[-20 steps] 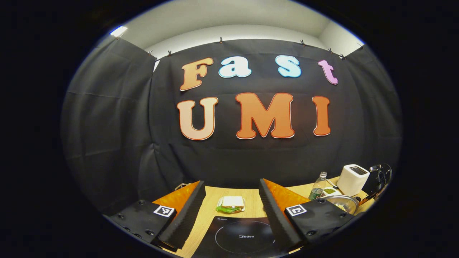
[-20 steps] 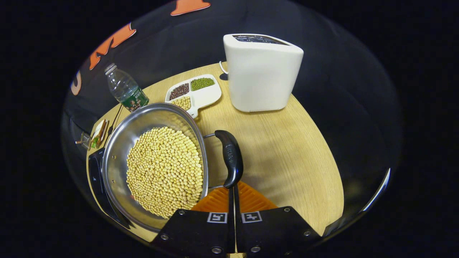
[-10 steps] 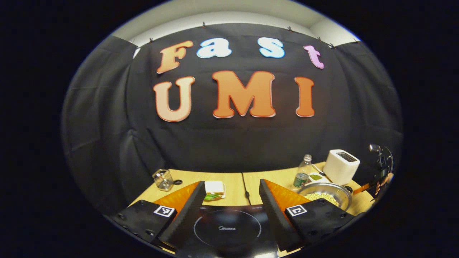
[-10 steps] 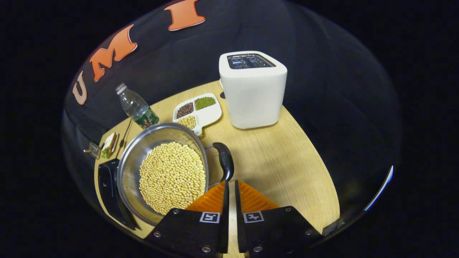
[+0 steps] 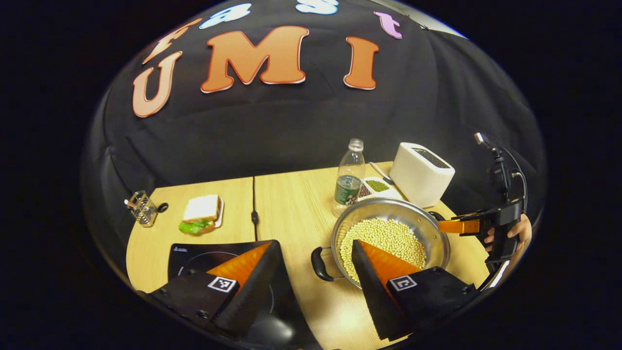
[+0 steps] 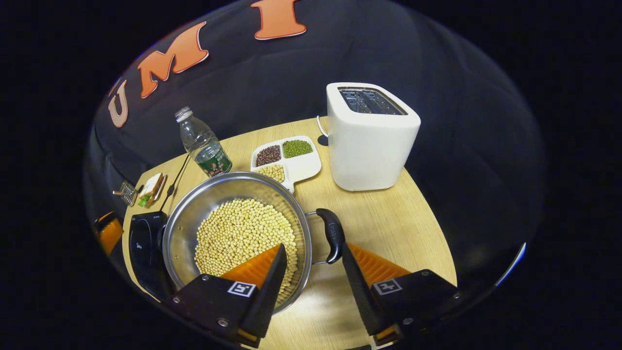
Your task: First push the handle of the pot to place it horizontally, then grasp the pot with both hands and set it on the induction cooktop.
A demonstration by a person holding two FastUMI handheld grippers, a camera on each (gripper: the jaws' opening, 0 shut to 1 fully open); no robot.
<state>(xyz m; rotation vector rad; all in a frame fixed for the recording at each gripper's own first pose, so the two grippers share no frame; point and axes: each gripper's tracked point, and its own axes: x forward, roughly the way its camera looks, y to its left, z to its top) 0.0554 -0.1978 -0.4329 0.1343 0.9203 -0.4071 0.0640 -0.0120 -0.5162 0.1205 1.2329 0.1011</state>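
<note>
Wooden counter (image 6: 388, 228) is carrying the soybean-filled pot (image 6: 238, 233); both the left gripper (image 5: 311, 272) and right gripper (image 6: 311, 277) are hovering released near its handles.

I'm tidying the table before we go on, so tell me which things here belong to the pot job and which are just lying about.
Job:
pot of beans
pot handles
induction cooktop
left claw
right claw

Lying about:
toaster
water bottle
divided dish
sandwich
small wire rack

pot (image 6: 184, 233): shiny steel | table (image 6: 388, 228): matt wood grain | toaster (image 6: 371, 141): smooth white plastic
</note>
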